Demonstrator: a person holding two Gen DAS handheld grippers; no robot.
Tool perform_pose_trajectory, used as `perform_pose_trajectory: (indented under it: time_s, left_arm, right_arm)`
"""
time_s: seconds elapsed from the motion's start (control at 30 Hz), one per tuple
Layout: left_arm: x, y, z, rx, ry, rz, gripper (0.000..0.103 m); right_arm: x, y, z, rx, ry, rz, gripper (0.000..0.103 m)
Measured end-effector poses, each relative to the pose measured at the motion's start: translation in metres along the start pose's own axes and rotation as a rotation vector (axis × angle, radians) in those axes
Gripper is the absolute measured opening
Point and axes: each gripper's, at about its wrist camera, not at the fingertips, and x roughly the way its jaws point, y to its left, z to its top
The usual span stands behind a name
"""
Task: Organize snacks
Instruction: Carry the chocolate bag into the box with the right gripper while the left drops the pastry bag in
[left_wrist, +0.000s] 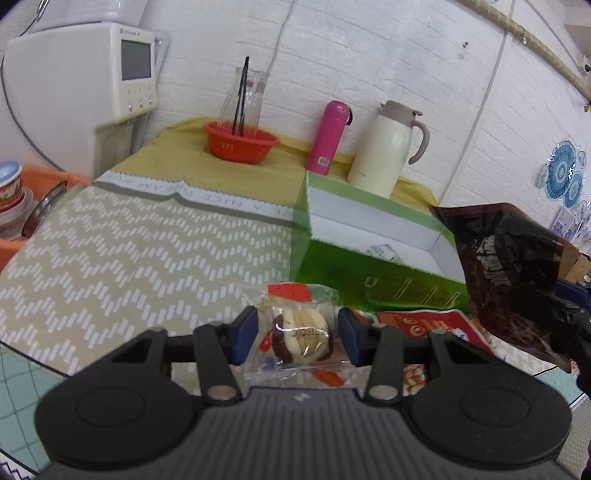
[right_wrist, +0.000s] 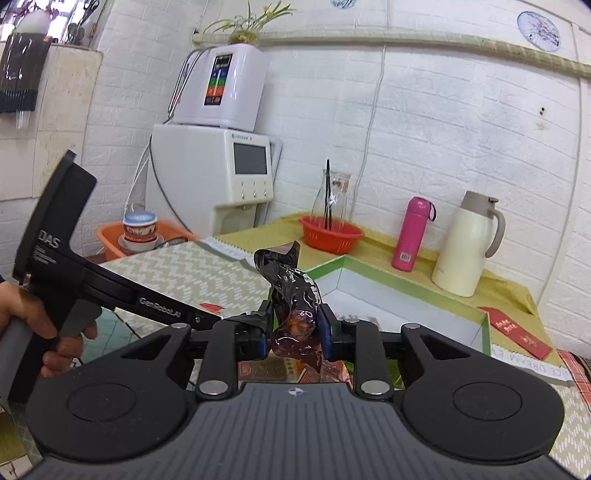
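My left gripper (left_wrist: 297, 338) is open, its blue pads either side of a clear-wrapped cookie snack (left_wrist: 301, 332) lying on the table, not visibly touching it. My right gripper (right_wrist: 295, 328) is shut on a dark brown crinkled snack bag (right_wrist: 295, 295), held up in the air just in front of the green box (right_wrist: 406, 284); the bag also shows in the left wrist view (left_wrist: 513, 266). The green box (left_wrist: 369, 236) is open with a white inside and something small lying in it. A red snack packet (left_wrist: 424, 323) lies beside the cookie.
Behind the box stand a pink bottle (left_wrist: 328, 138), a cream thermos jug (left_wrist: 386, 147) and a red basket (left_wrist: 240, 142) with a glass carafe. A water dispenser (left_wrist: 85, 85) and an orange tub (left_wrist: 22, 206) of bowls are at left. A red envelope (right_wrist: 517, 330) lies right of the box.
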Motion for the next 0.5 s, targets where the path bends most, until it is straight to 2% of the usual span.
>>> perform_pose_trajectory:
  time_s: [0.23, 0.33, 0.5]
  left_arm:
    - [-0.01, -0.026, 0.039, 0.038, -0.079, -0.08, 0.046]
    - [-0.001, -0.043, 0.058, 0.067, -0.105, -0.098, 0.046]
    - [0.028, -0.062, 0.081, 0.088, -0.103, -0.114, 0.046]
  right_arm:
    - [0.004, -0.022, 0.013, -0.039, -0.042, -0.1, 0.044]
    - [0.016, -0.039, 0.018, -0.054, -0.039, -0.154, 0.044]
    - [0.041, -0.066, 0.019, -0.092, -0.015, -0.219, 0.044]
